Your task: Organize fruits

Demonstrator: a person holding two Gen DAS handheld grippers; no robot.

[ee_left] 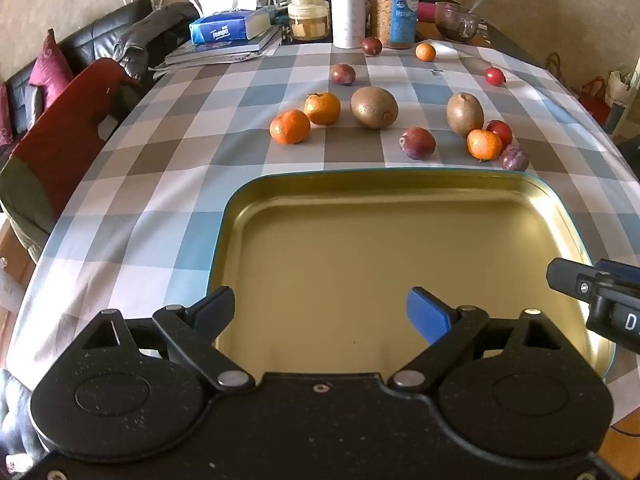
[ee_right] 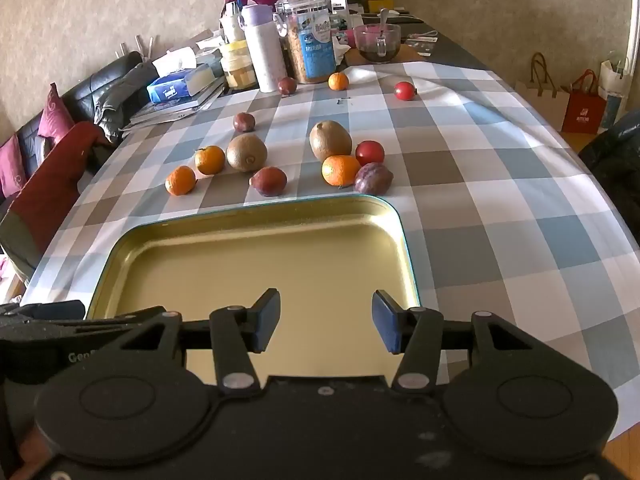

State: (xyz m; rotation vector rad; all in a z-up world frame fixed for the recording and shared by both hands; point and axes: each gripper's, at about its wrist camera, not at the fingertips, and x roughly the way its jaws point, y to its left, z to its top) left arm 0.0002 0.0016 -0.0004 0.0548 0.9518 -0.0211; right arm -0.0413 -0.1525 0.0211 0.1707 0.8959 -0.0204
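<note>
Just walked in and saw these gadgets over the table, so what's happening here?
A person holds a two-finger gripper in each hand above an empty gold tray. The left gripper and right gripper are both open and hold nothing. Tangerines, kiwis and reddish-purple fruits lie loose on the checked tablecloth.

Soft daylight falls from the far right, leaving a bright washed patch on the checked cloth and short, faint shadows under the fruit. Both views are sharp centrally, bowing hard and darkening toward the corners.
</note>
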